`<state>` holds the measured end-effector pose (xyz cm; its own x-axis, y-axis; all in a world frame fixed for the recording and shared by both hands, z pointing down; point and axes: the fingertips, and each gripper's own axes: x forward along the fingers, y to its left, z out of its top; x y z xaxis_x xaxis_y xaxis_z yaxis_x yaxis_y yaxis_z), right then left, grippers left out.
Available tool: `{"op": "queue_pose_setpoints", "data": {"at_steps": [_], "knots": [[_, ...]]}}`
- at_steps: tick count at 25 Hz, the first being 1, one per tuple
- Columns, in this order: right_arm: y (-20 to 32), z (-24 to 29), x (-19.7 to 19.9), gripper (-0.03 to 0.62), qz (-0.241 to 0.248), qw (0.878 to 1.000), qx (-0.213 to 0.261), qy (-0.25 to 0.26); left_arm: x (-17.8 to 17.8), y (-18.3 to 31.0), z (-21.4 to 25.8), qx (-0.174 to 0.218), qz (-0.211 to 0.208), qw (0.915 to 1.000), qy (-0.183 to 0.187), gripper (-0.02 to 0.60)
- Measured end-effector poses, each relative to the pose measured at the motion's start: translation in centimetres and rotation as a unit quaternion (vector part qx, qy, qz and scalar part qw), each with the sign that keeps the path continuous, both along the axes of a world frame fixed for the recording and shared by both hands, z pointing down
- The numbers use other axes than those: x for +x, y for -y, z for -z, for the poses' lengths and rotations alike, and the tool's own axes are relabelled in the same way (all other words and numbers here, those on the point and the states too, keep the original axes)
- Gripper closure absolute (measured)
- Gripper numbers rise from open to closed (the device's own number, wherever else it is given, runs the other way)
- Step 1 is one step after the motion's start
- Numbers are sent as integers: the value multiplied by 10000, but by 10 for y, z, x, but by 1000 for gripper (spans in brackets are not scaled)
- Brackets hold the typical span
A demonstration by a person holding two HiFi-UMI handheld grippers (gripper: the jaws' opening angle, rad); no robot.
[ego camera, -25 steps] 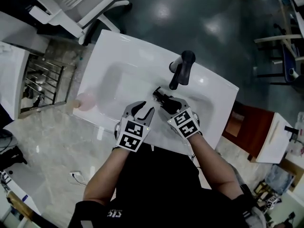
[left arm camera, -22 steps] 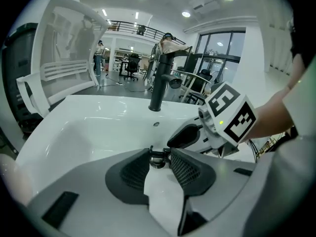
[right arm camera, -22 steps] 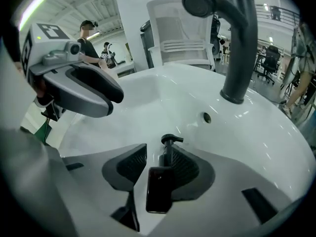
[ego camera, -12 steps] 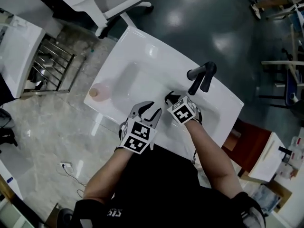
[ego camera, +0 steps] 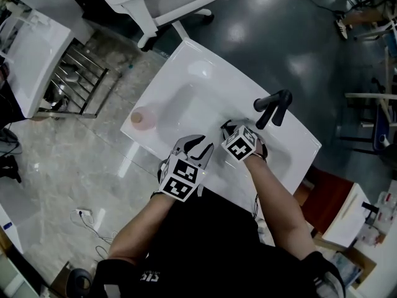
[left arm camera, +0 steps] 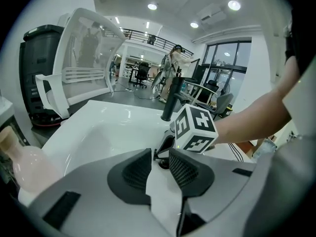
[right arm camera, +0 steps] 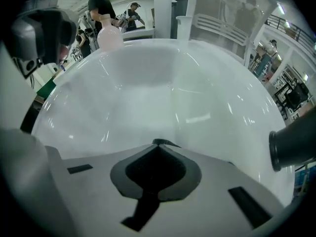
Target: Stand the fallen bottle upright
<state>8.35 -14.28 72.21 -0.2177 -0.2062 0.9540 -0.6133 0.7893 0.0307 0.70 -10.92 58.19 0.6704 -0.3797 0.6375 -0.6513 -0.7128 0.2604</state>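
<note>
Head view: the bottle (ego camera: 142,118), seemingly upright, sits on the sink (ego camera: 205,67) rim, well left of the left gripper (ego camera: 197,143). Left gripper view: jaws half-apart, just narrowing, empty; widen before reaching. Right gripper view: right gripper (right arm camera: 158,144) pinched together, empty.

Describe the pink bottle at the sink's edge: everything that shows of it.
The pink bottle looks like translucent plastic, with a rounded body that narrows to a neck and a pale tan cap. It stands upright on the flat rim of the white sink, at the left corner beside the basin. Only the rim touches it.
</note>
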Motion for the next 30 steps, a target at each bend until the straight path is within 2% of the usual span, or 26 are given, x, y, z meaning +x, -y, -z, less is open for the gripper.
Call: {"op": "queue_pose_setpoints", "data": {"at_steps": [11, 14, 16, 18, 25, 30], "knots": [[-19, 21, 29, 582, -800, 9955, 181, 468, 19, -10, 2, -61, -322, 9994, -83, 466], [-14, 25, 32, 577, -866, 9944, 267, 540, 24, -12, 2, -97, -363, 9993, -73, 468], [-10, 24, 29, 503, -812, 9948, 239, 573, 25, -12, 2, -92, -367, 9993, -44, 468], [-8, 20, 23, 467, -686, 9960, 130, 555, 24, -10, 1, -98, -339, 9994, -23, 468], [2, -6, 5, 497, -113, 9995, -261, -127, 15, -3, -2, -156, -85, 9998, -17, 469], [9, -16, -5, 487, 146, 9973, -492, -529, 7, -2, -5, -165, 92, 9998, -32, 471]]}}
